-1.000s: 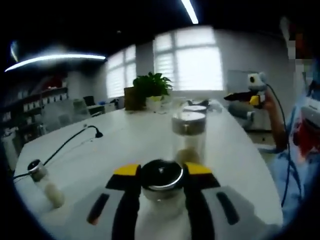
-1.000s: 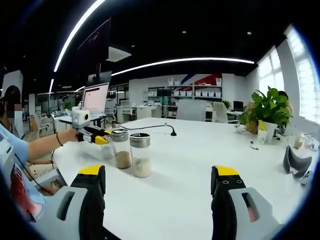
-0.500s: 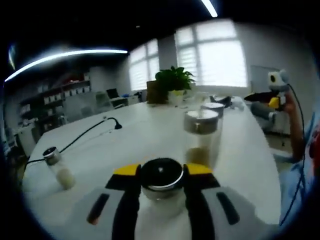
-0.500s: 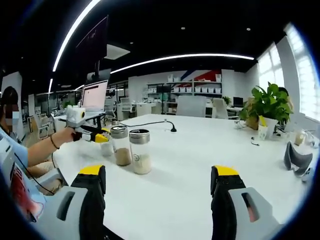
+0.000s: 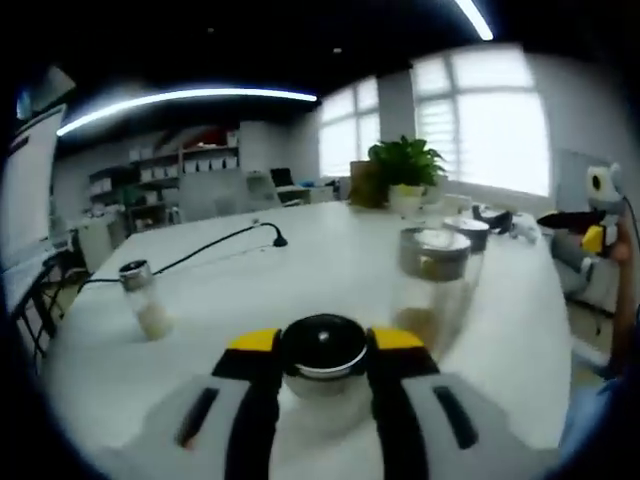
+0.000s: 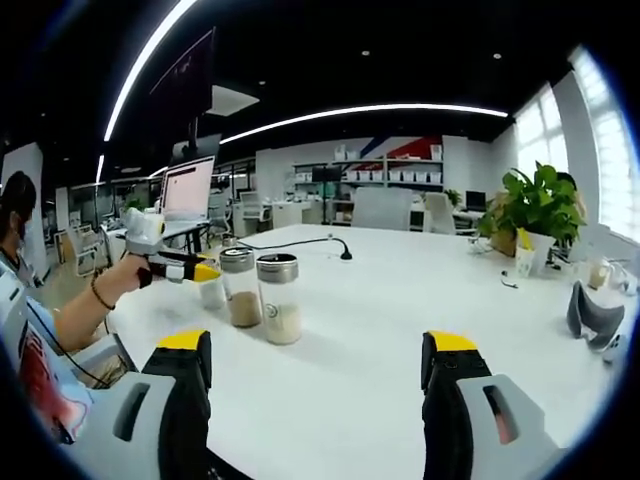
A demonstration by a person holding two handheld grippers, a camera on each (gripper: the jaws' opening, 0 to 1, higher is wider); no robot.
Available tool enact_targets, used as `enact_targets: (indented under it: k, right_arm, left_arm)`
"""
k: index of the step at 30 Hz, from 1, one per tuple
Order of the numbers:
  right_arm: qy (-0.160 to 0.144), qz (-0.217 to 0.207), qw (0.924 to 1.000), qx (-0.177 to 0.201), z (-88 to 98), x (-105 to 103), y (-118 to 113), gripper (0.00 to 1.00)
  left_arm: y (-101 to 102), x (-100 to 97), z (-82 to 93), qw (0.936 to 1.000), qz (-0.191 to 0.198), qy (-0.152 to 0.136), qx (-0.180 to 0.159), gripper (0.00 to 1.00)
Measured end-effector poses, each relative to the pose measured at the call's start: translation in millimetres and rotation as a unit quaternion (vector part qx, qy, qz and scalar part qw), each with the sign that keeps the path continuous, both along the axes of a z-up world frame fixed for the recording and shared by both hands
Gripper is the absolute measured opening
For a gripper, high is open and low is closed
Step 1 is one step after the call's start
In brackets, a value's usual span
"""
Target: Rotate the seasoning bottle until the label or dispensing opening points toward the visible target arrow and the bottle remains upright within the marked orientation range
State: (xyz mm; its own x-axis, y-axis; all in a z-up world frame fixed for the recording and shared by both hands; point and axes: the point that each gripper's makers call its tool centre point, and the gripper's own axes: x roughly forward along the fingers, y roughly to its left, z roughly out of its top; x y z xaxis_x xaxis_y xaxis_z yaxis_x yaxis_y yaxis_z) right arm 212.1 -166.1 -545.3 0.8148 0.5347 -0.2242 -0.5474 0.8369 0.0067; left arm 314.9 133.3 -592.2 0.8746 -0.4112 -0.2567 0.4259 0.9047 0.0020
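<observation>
Potted plant (by windows), microphone

No words or numbers can be read anywhere. The clear glass seasoning bottles with silver lids show no label, and the bright laptop screen is too blurry to read.

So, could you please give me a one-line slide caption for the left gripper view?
Left claw shut on a steel-capped bottle on the white table, two more jars just ahead.

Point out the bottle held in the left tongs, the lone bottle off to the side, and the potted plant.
Held bottle [image 5: 322, 345], left gripper view, its dark cap.
Lone bottle [image 5: 146, 303], left gripper view, its glass body.
Potted plant [image 6: 537, 212], right gripper view, its leaves.
</observation>
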Motion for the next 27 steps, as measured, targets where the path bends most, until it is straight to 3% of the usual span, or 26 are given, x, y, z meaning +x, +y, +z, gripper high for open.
enact_targets:
  k: [17, 27]
  right_arm:
    - [0.012, -0.002, 0.9999, -0.003, -5.2, 0.9, -1.7, 0.89]
    - [0.017, -0.003, 0.9998, -0.004, -7.7, 1.5, -2.5, 0.89]
  left_arm:
    - [4.9, -3.2, -1.3, 0.9927, 0.120, -0.013, -0.002, 0.35]
    - [6.3, -4.1, -0.2, 0.9902, 0.139, -0.017, -0.004, 0.35]
